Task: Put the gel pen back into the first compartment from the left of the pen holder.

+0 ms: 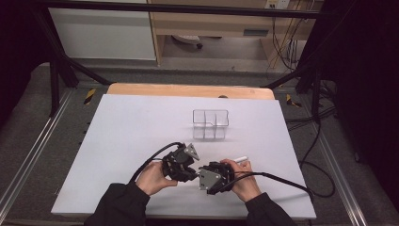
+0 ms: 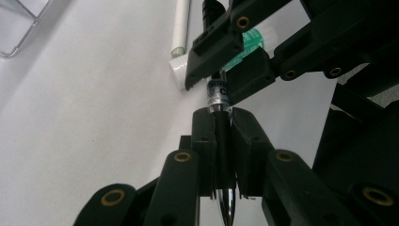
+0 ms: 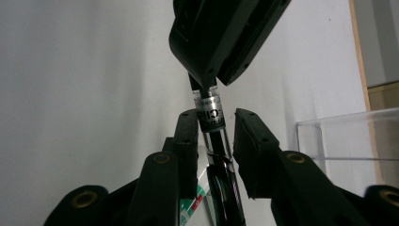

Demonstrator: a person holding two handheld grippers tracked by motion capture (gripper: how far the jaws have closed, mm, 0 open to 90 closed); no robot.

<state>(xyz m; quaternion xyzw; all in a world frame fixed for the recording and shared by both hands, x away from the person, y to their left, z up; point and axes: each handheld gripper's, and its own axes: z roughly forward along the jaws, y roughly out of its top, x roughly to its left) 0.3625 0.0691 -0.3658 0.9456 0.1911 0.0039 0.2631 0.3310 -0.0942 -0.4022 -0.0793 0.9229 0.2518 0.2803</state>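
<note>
Near the desk's (image 1: 117, 141) front edge, I am clamping the left tongs (image 2: 220, 123) tight on a black pen (image 2: 219, 96), holding it above the white surface. My right tongs (image 3: 215, 127) are straddling the pen's other end, slightly parted, one pad not touching. Beyond them a white marker (image 1: 241, 159) is lying; farther back, toward the middle, a clear divided organizer (image 1: 210, 123) is standing.
</note>
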